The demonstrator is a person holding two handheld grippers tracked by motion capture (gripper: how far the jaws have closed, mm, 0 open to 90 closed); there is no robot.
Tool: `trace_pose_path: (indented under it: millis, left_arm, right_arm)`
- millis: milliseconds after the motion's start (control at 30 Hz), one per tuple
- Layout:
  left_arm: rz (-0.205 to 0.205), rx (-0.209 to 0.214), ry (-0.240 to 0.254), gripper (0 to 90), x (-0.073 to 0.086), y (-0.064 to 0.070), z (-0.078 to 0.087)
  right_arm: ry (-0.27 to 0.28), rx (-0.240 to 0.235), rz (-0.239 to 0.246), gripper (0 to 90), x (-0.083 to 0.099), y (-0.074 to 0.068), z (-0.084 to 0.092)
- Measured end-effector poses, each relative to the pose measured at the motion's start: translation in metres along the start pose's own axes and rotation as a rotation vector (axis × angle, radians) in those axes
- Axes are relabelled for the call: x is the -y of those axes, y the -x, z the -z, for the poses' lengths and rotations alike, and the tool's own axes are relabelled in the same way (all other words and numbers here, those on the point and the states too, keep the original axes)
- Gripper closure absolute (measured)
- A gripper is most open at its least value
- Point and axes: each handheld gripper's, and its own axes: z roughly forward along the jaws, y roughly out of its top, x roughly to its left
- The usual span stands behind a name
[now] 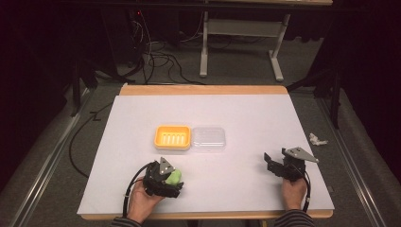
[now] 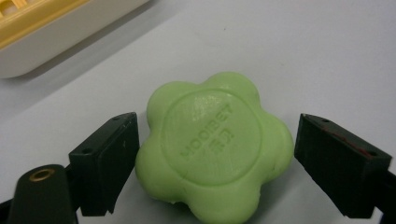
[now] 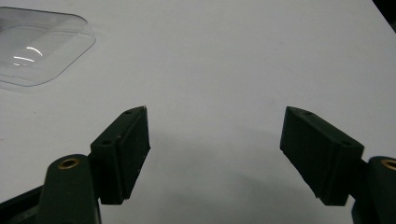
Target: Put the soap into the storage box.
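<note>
A green flower-shaped soap [image 2: 215, 140] lies flat on the white table, stamped face up. My left gripper [image 2: 217, 119] straddles it. One pad sits against the soap's side, and a thin gap shows at the other pad. In the high view the soap [image 1: 175, 176] is near the front left, with the left gripper [image 1: 176, 182] over it. A yellow ribbed soap dish [image 1: 173, 137] stands mid-table, and its corner [image 2: 32, 28] is just beyond the soap. A clear lid [image 1: 208, 138] rests beside the dish. My right gripper [image 1: 274, 159] stands open at the front right, its jaws [image 3: 215, 112] apart over bare table.
The white sheet [image 1: 246, 113] covers a wooden table whose edge shows at the back and front. The clear lid [image 3: 37, 46] lies far left of the right jaws. A crumpled white scrap [image 1: 318, 139] lies off the table's right side. Cables and a frame stand behind.
</note>
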Motion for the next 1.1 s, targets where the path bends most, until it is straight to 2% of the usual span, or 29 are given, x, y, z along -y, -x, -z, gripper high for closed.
trace_pose_path:
  millis: [133,367,433,600,833,1100]
  left_arm:
    - [0.008,-0.003,-0.017,19.5,0.0005,-0.0009,-0.0018]
    - [0.009,-0.005,-0.014,25.7,-0.001,-0.0034,-0.0013]
    - [0.005,-0.003,-0.014,25.7,-0.0008,-0.0032,-0.0012]
    - [-0.036,-0.003,-0.001,26.2,0.0013,-0.0006,-0.0004]
    - [-0.023,0.007,0.005,26.4,-0.0012,-0.001,0.0005]
    - [-0.038,0.009,0.025,26.8,-0.0063,0.0019,0.0053]
  right_arm:
    - [-0.001,-0.001,0.0,24.5,0.0,0.0,0.0]
    - [-0.001,0.0,-0.001,24.5,0.0,0.0,0.0]
    - [-0.001,0.0,0.0,24.5,0.0,0.0001,0.0]
    - [-0.001,-0.001,0.0,24.5,0.0,-0.0001,0.0]
    - [-0.002,-0.001,0.001,24.5,-0.0001,0.0003,-0.0001]
    - [-0.003,-0.002,0.001,24.3,-0.0001,0.0003,-0.0001]
